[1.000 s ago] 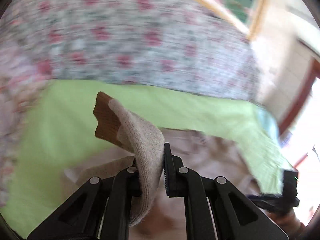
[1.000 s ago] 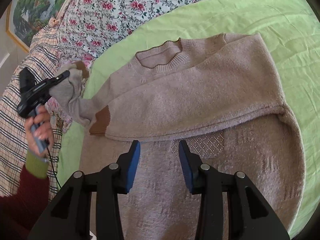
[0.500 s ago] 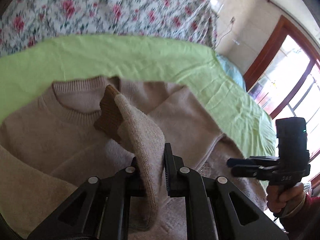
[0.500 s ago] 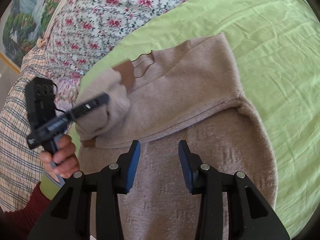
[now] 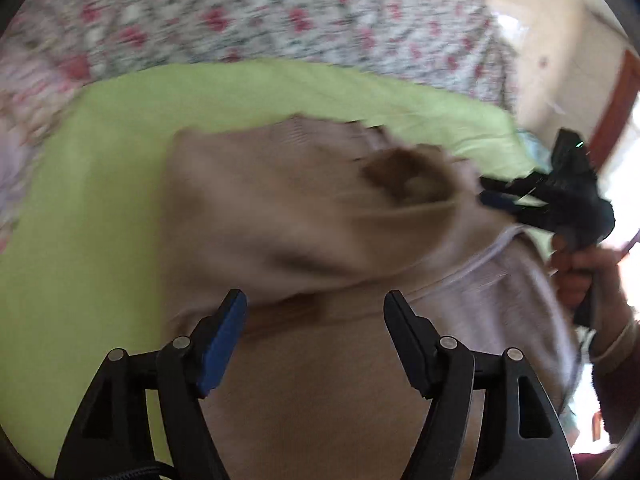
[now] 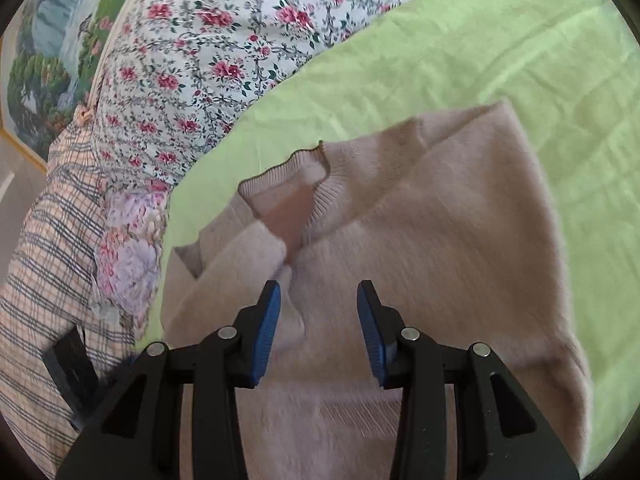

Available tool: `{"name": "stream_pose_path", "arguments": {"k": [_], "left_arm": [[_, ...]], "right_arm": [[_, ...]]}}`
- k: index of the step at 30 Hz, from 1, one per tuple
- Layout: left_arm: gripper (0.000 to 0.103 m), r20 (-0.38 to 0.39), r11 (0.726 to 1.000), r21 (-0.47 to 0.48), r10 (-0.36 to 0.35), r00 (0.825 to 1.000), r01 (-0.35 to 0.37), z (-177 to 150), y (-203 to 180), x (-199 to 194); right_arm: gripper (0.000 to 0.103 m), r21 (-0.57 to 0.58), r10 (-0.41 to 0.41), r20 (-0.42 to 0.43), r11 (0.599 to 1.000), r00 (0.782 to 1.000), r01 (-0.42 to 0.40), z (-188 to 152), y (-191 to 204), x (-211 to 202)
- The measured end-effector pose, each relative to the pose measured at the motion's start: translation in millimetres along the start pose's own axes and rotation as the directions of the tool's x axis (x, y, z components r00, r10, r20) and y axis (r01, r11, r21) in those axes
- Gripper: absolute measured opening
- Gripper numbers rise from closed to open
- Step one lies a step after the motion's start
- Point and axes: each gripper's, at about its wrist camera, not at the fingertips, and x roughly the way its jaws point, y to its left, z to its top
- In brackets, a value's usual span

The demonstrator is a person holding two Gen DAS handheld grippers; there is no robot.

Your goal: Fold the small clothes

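Observation:
A beige knit sweater (image 6: 432,240) with brown cuffs lies on a light green sheet (image 6: 460,56). Both sleeves are folded across its chest; one brown cuff (image 6: 288,216) lies at the ribbed neckline. In the blurred left wrist view the sweater (image 5: 280,220) fills the middle, with the brown cuff (image 5: 400,172) on top. My left gripper (image 5: 316,312) is open and empty above the sweater. My right gripper (image 6: 319,308) is open and empty above the sweater's chest; it also shows in the left wrist view (image 5: 516,200) at the right edge.
A floral quilt (image 6: 208,52) and a plaid cloth (image 6: 44,264) lie beyond and left of the sheet. A framed landscape picture (image 6: 44,64) hangs at the far left. A wall and a red-brown door frame (image 5: 612,100) stand at the right.
My left gripper has opened and let go of the sleeve, which now lies across the sweater's chest. The left gripper has drawn back. The right gripper has moved closer over the sweater.

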Motion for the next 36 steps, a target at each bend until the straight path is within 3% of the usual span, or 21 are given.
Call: {"name": "stream_pose_path", "arguments": {"k": [4, 8, 9, 10, 12, 14, 17, 18, 20, 22, 24, 29, 32, 34, 36], "left_arm": [[0.071, -0.076, 0.983, -0.071, 0.163, 0.984, -0.168, -19.7, 40.8, 14.0], [0.070, -0.090, 0.963, -0.084, 0.248, 0.964, -0.256, -13.8, 50.3, 31.1], [0.070, -0.086, 0.960, -0.097, 0.255, 0.963, -0.263, -9.3, 50.9, 36.0], [0.071, -0.078, 0.955, -0.107, 0.271, 0.960, -0.278, -4.8, 50.9, 39.9], [0.068, -0.062, 0.930, -0.125, 0.342, 0.938, -0.347, 2.4, 50.8, 44.4], [0.066, -0.064, 0.899, -0.163, 0.402, 0.914, -0.407, 5.3, 55.5, 43.3], [0.067, -0.064, 0.886, -0.248, 0.388, 0.919, -0.391, -0.5, 67.4, 36.7], [0.068, -0.061, 0.886, -0.263, 0.380, 0.923, -0.382, -3.6, 68.8, 34.7], [0.068, -0.067, 0.880, -0.263, 0.392, 0.917, -0.395, -7.6, 68.4, 33.4], [0.068, -0.077, 0.867, -0.275, 0.411, 0.908, -0.416, -12.1, 72.0, 30.3], [0.069, -0.081, 0.870, -0.309, 0.378, 0.922, -0.384, -9.5, 76.0, 30.3], [0.068, -0.084, 0.904, -0.299, 0.295, 0.952, -0.306, -15.9, 79.8, 18.4], [0.069, -0.030, 0.933, -0.322, 0.157, 0.987, -0.159, -15.0, 87.3, -1.4], [0.075, 0.011, 0.938, -0.335, 0.102, 0.995, -0.092, -5.7, 91.5, -11.0], [0.080, 0.008, 0.937, -0.336, 0.101, 0.995, -0.093, 10.6, 95.1, -5.5]], "right_arm": [[0.042, 0.034, 0.071, -0.079, 0.997, 0.994, -0.068, 5.1, 7.6, 37.2], [0.046, 0.026, 0.096, -0.103, 0.995, 0.990, -0.094, -3.3, 23.2, 61.5], [0.036, 0.019, 0.102, -0.099, 0.995, 0.990, -0.101, -4.8, 27.1, 62.1], [0.010, 0.008, 0.110, -0.086, 0.994, 0.990, -0.110, -6.0, 31.6, 59.8], [0.010, -0.008, 0.062, -0.004, 0.998, 0.998, -0.062, -8.2, 39.6, 39.7], [0.010, -0.011, -0.017, 0.135, 1.000, 0.991, 0.018, -11.6, 44.8, 1.7], [0.008, 0.049, -0.149, 0.275, 0.989, 0.950, 0.141, -17.0, 44.1, -46.4], [0.009, 0.086, -0.178, 0.283, 0.983, 0.942, 0.160, -19.7, 39.4, -53.6], [0.014, 0.097, -0.244, 0.218, 0.969, 0.945, 0.228, -21.5, 31.7, -49.9], [0.028, 0.099, -0.238, 0.209, 0.970, 0.948, 0.222, -25.8, 21.3, -48.0], [0.039, 0.114, -0.246, 0.204, 0.967, 0.947, 0.227, -29.9, 8.0, -50.0], [0.041, 0.067, -0.230, 0.234, 0.973, 0.945, 0.220, -32.5, -12.3, -68.1], [0.047, 0.012, -0.261, 0.232, 0.964, 0.937, 0.266, -28.9, -18.6, -72.5], [0.050, -0.015, -0.272, 0.189, 0.960, 0.944, 0.279, -25.0, -25.6, -66.1], [0.050, -0.036, -0.288, 0.145, 0.955, 0.947, 0.295, -23.5, -29.6, -55.7]]}}
